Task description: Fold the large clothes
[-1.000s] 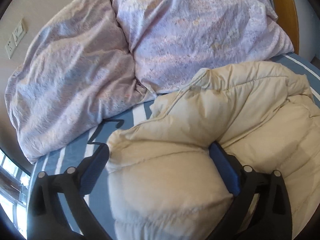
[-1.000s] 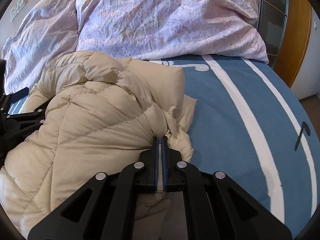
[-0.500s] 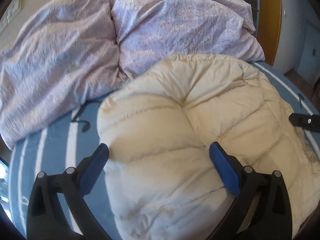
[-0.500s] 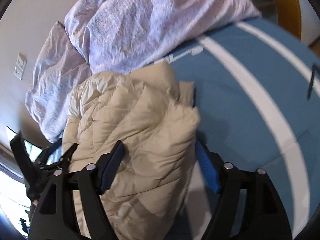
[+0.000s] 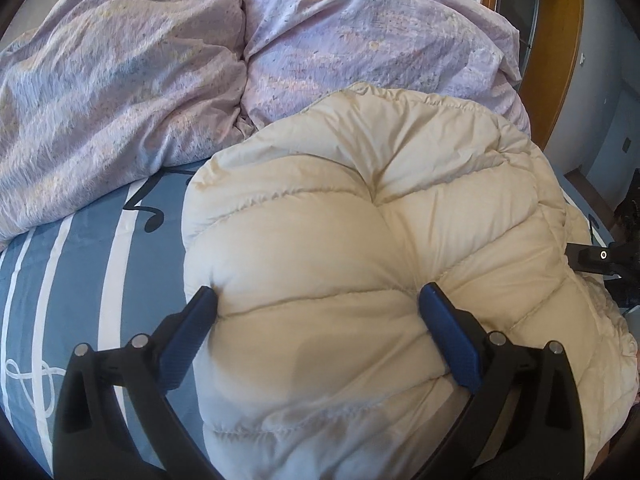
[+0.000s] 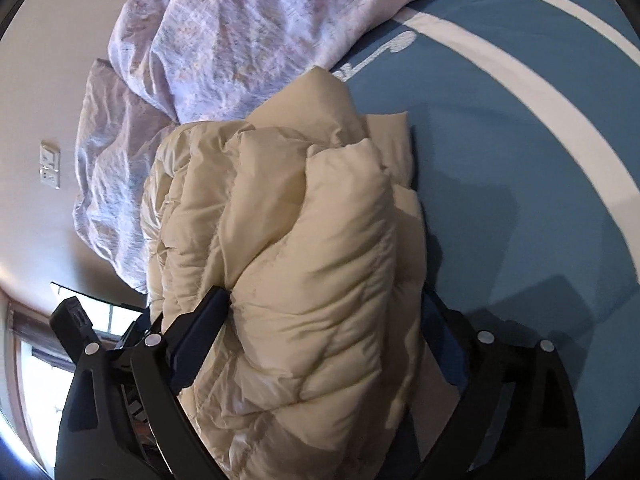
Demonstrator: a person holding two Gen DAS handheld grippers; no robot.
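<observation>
The puffy cream coat (image 5: 360,248) lies bunched on the blue striped bed (image 5: 80,264), just in front of the purple blanket (image 5: 120,80), and looks light, soft and squishy, so both the left tool (image 5: 318,308) and right tool (image 6: 326,304) are spread wide around its thick folded edges.

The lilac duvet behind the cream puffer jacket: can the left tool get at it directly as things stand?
Probably not directly. The left tool is open and straddles the cream puffer jacket, whose bulk fills the space between it and the lilac duvet. To its left, bare striped sheet offers a way around.
</observation>
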